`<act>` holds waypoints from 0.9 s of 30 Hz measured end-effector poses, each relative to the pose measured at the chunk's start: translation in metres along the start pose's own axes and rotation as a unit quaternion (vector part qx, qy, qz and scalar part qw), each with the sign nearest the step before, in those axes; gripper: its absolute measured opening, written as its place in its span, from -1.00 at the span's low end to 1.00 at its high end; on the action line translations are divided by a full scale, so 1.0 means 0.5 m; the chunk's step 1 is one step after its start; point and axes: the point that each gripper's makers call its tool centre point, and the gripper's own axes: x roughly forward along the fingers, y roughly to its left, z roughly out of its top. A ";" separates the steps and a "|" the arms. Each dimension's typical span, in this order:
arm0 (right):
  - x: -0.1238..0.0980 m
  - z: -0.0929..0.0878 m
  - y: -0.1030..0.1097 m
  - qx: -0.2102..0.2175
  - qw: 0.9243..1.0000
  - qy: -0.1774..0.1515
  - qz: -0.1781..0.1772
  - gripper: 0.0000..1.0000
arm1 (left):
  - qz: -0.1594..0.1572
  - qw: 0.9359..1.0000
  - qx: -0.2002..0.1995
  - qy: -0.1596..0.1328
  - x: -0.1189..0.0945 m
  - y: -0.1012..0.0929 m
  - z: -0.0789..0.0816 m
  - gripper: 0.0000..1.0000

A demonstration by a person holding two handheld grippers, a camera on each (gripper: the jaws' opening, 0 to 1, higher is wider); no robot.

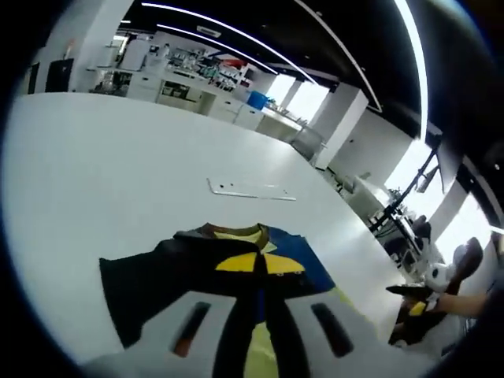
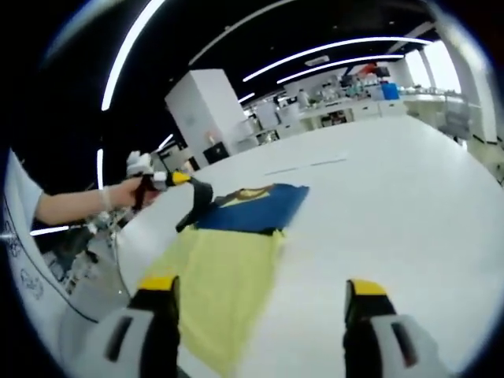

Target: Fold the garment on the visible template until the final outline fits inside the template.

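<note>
Three-coloured garment (image 2: 236, 244): yellow body, blue top, black sleeve.

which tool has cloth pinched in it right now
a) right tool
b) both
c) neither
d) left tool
d: in the right gripper view the left tool grips the dark edge of the garment on the white table, while the right tool has its jaws wide apart with nothing between them.

A lab: white benches (image 1: 169, 90) stacked with equipment under strip ceiling lights (image 2: 331, 47).
</note>
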 end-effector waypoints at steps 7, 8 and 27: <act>-0.008 -0.016 -0.012 0.016 1.000 -0.002 -0.001 0.73 | -0.020 1.000 -0.005 0.005 0.069 -0.064 -0.023 -1.00; -0.010 -0.018 -0.013 0.017 1.000 -0.002 -0.002 0.73 | -0.023 1.000 -0.007 0.006 0.077 -0.070 -0.024 -1.00; -0.023 -0.034 -0.035 0.044 0.999 -0.011 -0.013 0.72 | -0.087 0.994 -0.004 0.071 0.245 -0.195 -0.156 -1.00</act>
